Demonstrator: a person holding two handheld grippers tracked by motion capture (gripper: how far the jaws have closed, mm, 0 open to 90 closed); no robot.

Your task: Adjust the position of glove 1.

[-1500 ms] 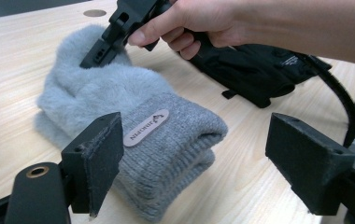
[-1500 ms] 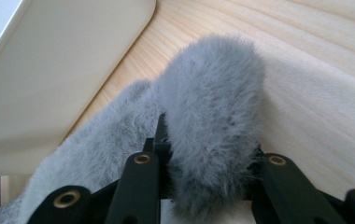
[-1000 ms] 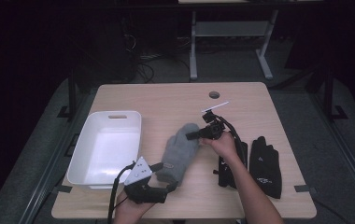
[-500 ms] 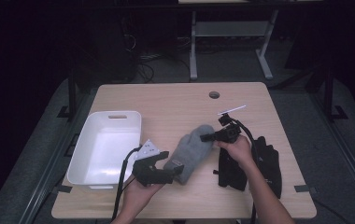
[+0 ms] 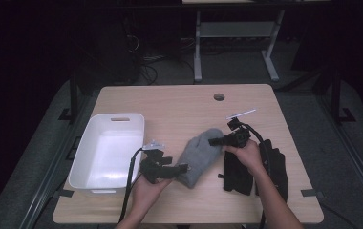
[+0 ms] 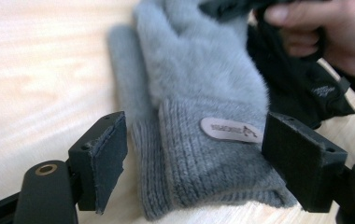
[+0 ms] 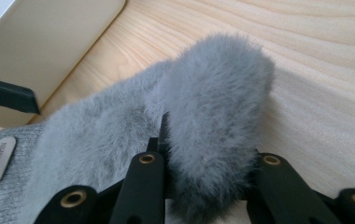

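Your right tool (image 5: 216, 141) grips the fingertip end of the grey mitten (image 5: 199, 155), which lies mid-table at 3 o'clock of the white bin (image 5: 86, 164), while your left tool (image 5: 179, 169) stands open around its cuff, so binning is left.

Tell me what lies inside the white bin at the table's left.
The white bin looks empty: its pale floor shows bare in the high view. Its near inner wall is hidden by the rim; the grey mitten lies outside it on the table.
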